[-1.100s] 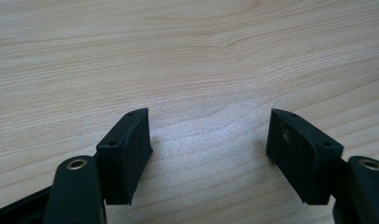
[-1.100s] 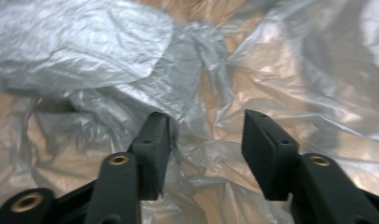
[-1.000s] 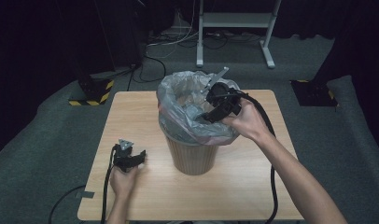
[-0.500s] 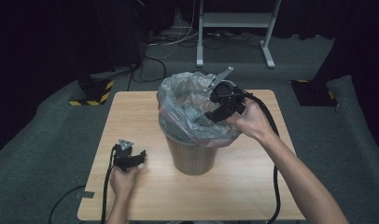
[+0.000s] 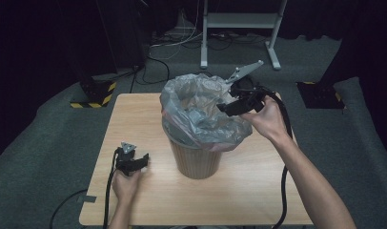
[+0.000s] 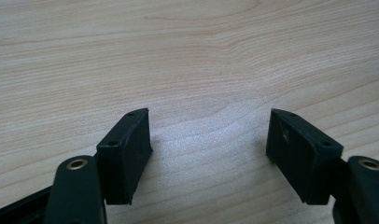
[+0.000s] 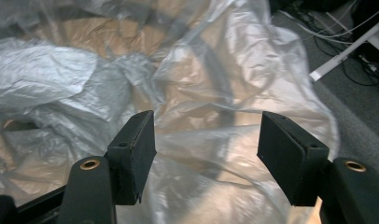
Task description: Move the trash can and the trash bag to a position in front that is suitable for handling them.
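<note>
High view shows the right tongs [image 5: 225, 108] spread, grasping nothing, over the clear bag [image 5: 201, 114] lining the wooden bin [image 5: 196, 160] mid-worktop [image 5: 134, 114]; its rim looks untidied. Left tongs [image 5: 143, 161] rest released.

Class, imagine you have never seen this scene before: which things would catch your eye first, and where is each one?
First comes the wooden bin at the middle of the table, with a crinkled clear plastic bag draped over its rim. Next, the right tongs, held open at the bag's right edge, above the bin's mouth. Last, the left tongs, open and low on the bare wood near the table's front left.
</note>
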The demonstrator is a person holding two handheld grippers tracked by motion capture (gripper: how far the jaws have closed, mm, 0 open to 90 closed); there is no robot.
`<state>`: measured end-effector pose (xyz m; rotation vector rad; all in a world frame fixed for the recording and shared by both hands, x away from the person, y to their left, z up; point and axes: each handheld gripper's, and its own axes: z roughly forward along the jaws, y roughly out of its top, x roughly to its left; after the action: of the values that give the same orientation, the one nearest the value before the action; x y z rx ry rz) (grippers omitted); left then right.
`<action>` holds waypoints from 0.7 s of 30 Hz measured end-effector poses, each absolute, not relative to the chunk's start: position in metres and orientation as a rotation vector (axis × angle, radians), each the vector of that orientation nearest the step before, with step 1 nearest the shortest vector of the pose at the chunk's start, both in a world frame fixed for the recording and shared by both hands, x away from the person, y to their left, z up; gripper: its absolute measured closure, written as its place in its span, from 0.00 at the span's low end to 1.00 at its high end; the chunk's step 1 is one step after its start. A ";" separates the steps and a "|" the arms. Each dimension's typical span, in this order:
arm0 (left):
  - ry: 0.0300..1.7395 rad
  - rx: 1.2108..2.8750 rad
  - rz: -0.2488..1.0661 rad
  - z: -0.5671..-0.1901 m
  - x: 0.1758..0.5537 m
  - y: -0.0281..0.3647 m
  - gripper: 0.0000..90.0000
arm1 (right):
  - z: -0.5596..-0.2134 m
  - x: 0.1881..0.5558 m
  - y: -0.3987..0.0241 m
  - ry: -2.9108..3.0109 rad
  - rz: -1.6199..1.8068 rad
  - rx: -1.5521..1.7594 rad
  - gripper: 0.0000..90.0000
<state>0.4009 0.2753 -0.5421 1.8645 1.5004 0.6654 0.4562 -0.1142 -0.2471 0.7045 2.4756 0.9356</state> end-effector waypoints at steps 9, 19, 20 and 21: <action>1.500 1.865 0.665 -0.542 0.401 0.275 0.34 | -0.239 0.459 -0.143 2.377 1.036 0.802 0.41; 1.500 1.865 0.666 -0.542 0.401 0.275 0.34 | -0.240 0.460 -0.195 2.187 1.124 0.945 0.43; 1.500 1.865 0.666 -0.542 0.401 0.275 0.34 | -0.242 0.460 -0.198 2.181 1.126 0.964 0.43; 1.500 1.865 0.666 -0.542 0.401 0.275 0.34 | -0.249 0.461 -0.208 2.165 1.122 0.996 0.43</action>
<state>0.4009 0.2753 -0.5421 1.8648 1.5001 0.6656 0.4614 -0.2082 -0.2492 0.9961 2.1651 1.1222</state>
